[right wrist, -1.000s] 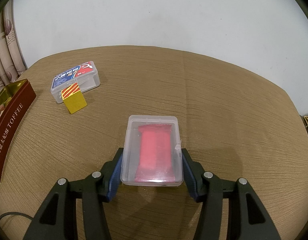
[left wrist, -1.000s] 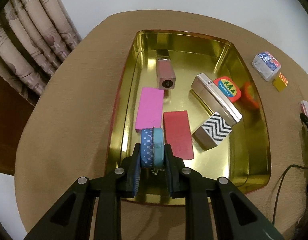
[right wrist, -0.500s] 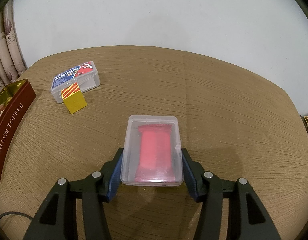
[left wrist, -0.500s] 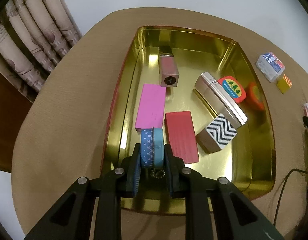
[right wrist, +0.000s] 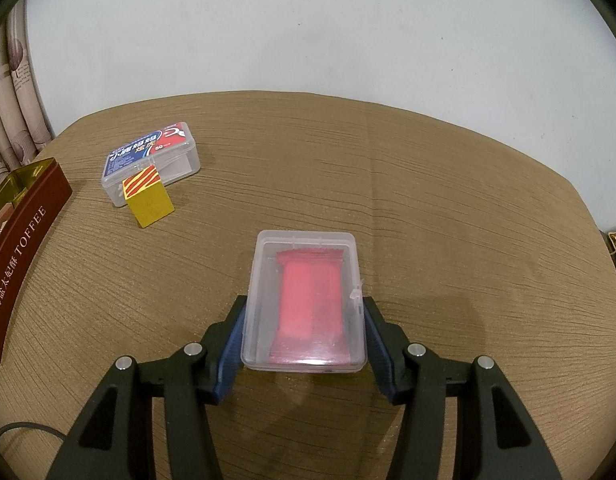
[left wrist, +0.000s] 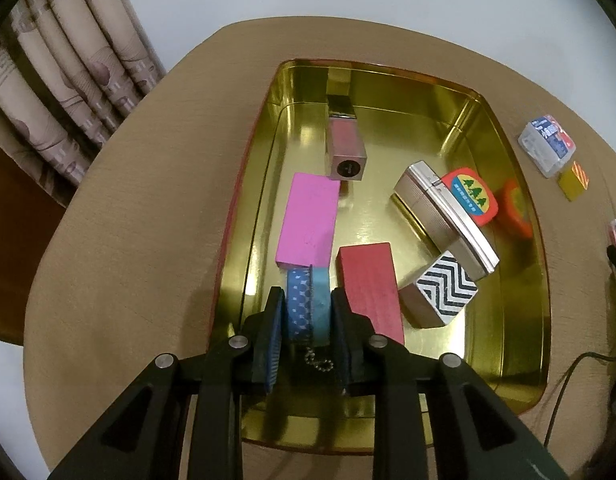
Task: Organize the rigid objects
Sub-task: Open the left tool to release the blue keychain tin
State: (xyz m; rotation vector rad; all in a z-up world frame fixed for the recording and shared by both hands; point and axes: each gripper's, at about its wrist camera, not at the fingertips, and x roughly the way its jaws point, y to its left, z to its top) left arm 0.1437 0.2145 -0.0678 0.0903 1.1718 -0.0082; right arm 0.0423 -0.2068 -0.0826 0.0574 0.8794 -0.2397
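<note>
a: what do the left gripper (left wrist: 308,312) jaws hold?

b: a blue and teal tape roll (left wrist: 308,300) stands on edge between them, low inside the gold tin (left wrist: 508,160); the jaws are opening, and a slim gap shows at each pad. a bead chain (left wrist: 319,360) hangs just behind the roll.

a: what crowds it?

b: directly ahead of the jaws, the pink block (left wrist: 308,220) touches the roll's far edge. just right of the jaws lies the red block (left wrist: 370,288), close against the right pad. farther right ahead sit the zigzag block (left wrist: 444,292), the silver case (left wrist: 444,216) and the round tree badge (left wrist: 472,194); far ahead, the copper block (left wrist: 346,152).

a: open room?

b: left of the jaws, a bare strip of tin floor runs to the near wall; behind them, bare floor up to the near rim.

a: and the right gripper (right wrist: 303,320)?

b: its jaws, spread wide, pinch the clear box (right wrist: 303,300) of red packets by its long sides on the table (right wrist: 428,200). ahead left, well apart, the yellow cube (right wrist: 147,200) touches the blue-labelled box (right wrist: 151,160); far left, the tin's outer wall. ahead and right, bare table to its edge.
</note>
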